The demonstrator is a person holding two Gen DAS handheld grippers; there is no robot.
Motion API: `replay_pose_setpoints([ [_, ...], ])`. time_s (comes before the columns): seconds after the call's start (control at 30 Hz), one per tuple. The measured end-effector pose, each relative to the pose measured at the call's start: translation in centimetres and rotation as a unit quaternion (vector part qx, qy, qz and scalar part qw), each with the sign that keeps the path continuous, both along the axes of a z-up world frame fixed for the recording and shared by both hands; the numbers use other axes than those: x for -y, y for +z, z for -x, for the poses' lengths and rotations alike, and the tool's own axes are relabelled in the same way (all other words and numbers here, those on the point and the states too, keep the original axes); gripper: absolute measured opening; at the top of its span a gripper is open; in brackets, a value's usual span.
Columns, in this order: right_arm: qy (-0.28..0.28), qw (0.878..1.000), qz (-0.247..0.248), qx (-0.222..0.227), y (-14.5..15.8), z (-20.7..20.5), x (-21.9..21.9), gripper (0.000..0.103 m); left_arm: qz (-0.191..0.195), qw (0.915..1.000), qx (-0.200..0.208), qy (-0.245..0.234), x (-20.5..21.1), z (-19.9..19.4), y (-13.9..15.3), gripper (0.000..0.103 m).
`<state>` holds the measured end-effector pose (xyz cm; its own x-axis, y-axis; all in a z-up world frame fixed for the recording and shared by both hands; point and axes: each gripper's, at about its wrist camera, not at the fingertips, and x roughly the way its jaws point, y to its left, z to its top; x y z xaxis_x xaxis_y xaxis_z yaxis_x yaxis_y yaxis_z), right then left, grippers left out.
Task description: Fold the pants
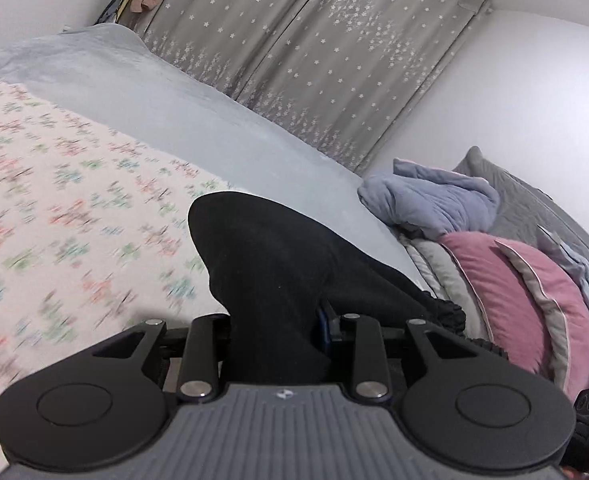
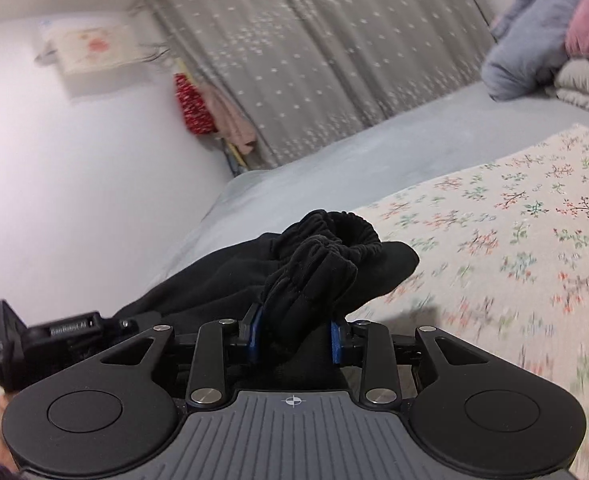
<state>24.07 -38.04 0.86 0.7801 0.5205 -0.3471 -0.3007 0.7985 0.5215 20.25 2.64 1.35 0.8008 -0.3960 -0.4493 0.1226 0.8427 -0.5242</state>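
The black pants (image 1: 278, 264) hang from both grippers above the bed. My left gripper (image 1: 274, 332) is shut on a thick fold of the black cloth, which drapes forward over its jaws and hides the left fingertip. My right gripper (image 2: 294, 336) is shut on the gathered elastic waistband of the pants (image 2: 318, 264), bunched between the blue pads (image 2: 336, 340). In the right wrist view the rest of the pants trails left toward the other gripper's body (image 2: 34, 340). The waistband's ruffled edge also shows in the left wrist view (image 1: 450, 312).
A floral cream blanket (image 1: 54, 200) lies on a pale blue bed sheet (image 1: 198, 108). Pink and blue pillows and folded bedding (image 1: 514, 280) are piled at the bed's head. Grey starred curtains (image 1: 314, 52) and white walls stand behind. Clothes hang in the corner (image 2: 198, 108).
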Motion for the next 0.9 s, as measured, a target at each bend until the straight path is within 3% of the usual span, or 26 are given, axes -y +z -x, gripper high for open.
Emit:
replay_pose_setpoints([
  [0.07,-0.007,1.000,0.013,0.001,-0.2,3.0,-1.1,0.030,-0.005,0.9999,-0.012,-0.005,-0.3,1.5,-1.3,0.045],
  [0.17,-0.025,0.997,0.078,0.012,-1.9,5.7,-3.3,0.031,-0.013,0.9988,-0.048,-0.003,0.0,1.6,-5.1,0.047],
  [0.23,-0.022,0.992,0.116,-0.038,-5.7,4.7,-4.1,0.033,-0.038,0.9929,-0.113,0.001,0.4,0.1,-9.0,0.051],
  [0.27,-0.012,0.989,0.119,-0.082,-7.5,3.9,-4.1,0.038,-0.033,0.9895,-0.141,0.008,0.2,-0.1,-10.5,0.068],
  [0.3,-0.011,0.986,0.118,-0.121,-9.0,3.6,-3.8,0.043,-0.009,0.9899,-0.141,0.014,-0.3,0.2,-11.1,0.071],
  [0.37,-0.022,0.986,0.098,-0.134,-9.2,4.3,-2.8,0.059,-0.017,0.9898,-0.141,0.015,-0.6,1.0,-10.4,0.079],
  [0.43,-0.030,0.985,0.087,-0.142,-7.9,4.7,-1.9,0.065,-0.075,0.9882,-0.130,0.029,-0.3,1.7,-9.0,0.090],
  [0.7,-0.017,0.985,0.148,-0.091,-1.5,9.8,-2.6,0.068,-0.167,0.9749,-0.125,0.077,0.5,7.3,-6.1,0.092],
  [0.9,-0.011,0.986,0.155,-0.059,2.0,14.9,-4.3,0.070,-0.217,0.9683,-0.075,0.099,2.6,13.4,-1.3,0.100],
])
